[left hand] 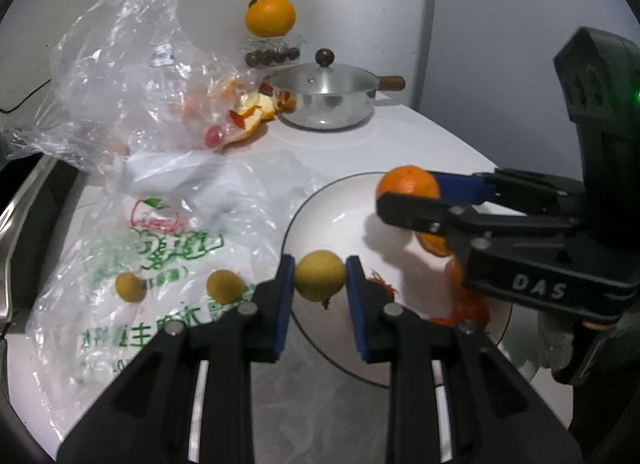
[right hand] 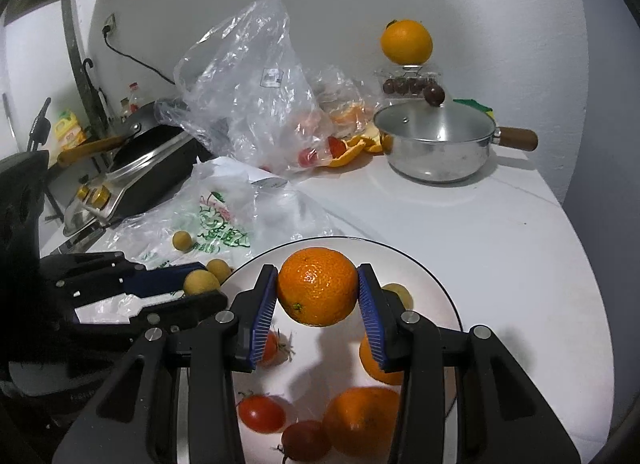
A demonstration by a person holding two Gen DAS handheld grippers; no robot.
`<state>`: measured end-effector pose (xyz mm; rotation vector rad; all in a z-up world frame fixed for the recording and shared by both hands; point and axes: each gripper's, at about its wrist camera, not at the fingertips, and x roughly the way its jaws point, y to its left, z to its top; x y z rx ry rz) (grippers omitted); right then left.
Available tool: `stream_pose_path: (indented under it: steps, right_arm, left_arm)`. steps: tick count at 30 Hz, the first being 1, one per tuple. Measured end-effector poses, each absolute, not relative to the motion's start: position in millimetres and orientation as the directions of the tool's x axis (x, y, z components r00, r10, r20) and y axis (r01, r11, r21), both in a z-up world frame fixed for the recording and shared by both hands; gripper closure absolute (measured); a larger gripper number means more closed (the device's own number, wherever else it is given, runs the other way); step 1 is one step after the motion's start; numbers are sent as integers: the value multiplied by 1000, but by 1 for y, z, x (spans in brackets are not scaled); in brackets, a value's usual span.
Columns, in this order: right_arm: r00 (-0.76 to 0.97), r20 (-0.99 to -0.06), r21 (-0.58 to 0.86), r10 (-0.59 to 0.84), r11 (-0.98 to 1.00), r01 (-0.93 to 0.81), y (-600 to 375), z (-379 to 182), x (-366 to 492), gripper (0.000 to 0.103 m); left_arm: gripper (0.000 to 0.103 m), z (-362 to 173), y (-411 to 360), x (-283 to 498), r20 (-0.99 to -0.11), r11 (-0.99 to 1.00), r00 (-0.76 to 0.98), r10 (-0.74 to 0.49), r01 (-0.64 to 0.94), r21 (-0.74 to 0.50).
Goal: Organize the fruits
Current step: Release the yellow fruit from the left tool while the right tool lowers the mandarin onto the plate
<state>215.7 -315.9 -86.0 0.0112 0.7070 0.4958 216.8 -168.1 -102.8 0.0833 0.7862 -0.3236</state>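
a steel pot (right hand: 436, 143) with a glass lid and wooden handle stands at the back of the white counter (right hand: 500, 248). left of it lies a heap of orange peel (right hand: 352, 147) beside a crumpled clear bag (right hand: 244, 83). farther left a dark pan (right hand: 160, 143) rests on a stove (right hand: 120, 191), with bottles (right hand: 132, 99) behind and a cable (right hand: 132, 57) running to a wall socket (right hand: 109, 23).

Light is dim and cool, falling from above. Dark shadows of the fingers lie on the white plate (right hand: 440, 288), which carries small glare spots. The steel pot (right hand: 436, 143) behind the plate glints. Both fisheye views bend and darken toward their rims, slightly soft throughout.
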Motion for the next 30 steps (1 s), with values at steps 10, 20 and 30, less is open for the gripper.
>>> stream_pose_path:
  steps: [10,20,30]
  right_arm:
    - [608,-659,181,442,878,-442,-307,-102,230,60]
    - [593,-685,172,422,885,-432,-303,-108,230,60]
    - [613,-691,137,382,903,-408,-295,-98,222,60]
  left_arm:
    - [77,-115,-168,227,-726,946,636,-263,318,-64]
    - [73,-113,-162,225,-724,942,626,-289,321,-98]
    - [72,-99,-135,209,-690,955,669,-276,274,-116]
